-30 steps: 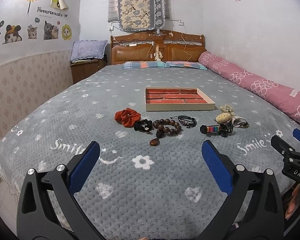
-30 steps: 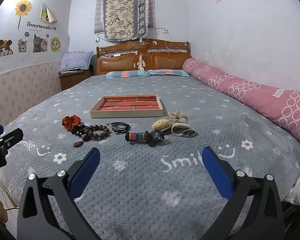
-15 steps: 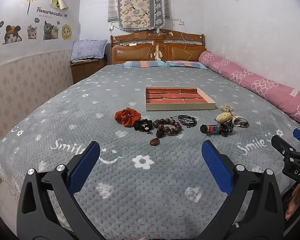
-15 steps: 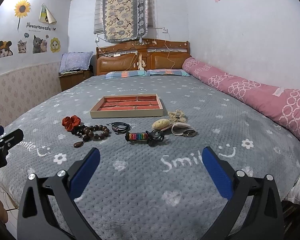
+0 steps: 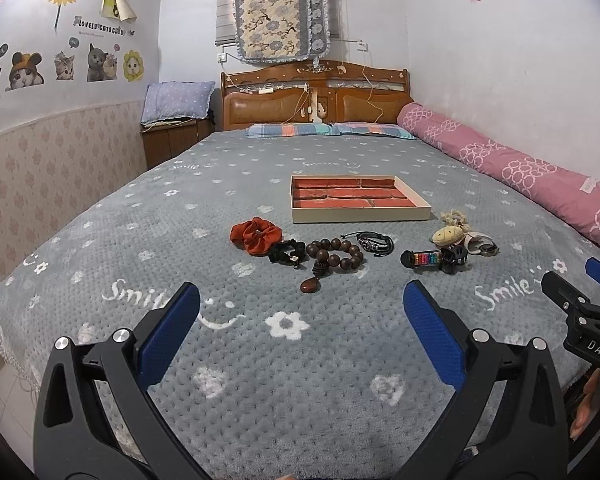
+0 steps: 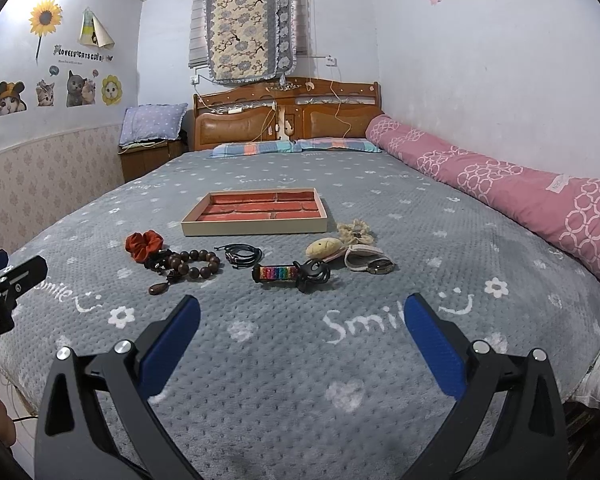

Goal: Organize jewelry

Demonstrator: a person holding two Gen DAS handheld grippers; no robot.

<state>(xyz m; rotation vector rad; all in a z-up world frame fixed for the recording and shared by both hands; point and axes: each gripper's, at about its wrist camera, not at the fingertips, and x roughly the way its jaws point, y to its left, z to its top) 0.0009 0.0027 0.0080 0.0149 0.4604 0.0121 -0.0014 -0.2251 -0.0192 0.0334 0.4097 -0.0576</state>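
Both the left gripper and right gripper hover over the near edge of the bed, jaws spread wide and holding nothing, apparently poised to start sorting. Beyond them, just short of the tray, lie a bead bracelet, red scrunchie, black cord bracelets and rainbow hair clip, all within reach. The tray sits empty behind the row.

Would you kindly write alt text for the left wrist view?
The open left gripper hovers over a grey bedspread, facing a row of accessories: red scrunchie, wooden bead bracelet, black cord bracelet, rainbow clip. An empty tray sits beyond.
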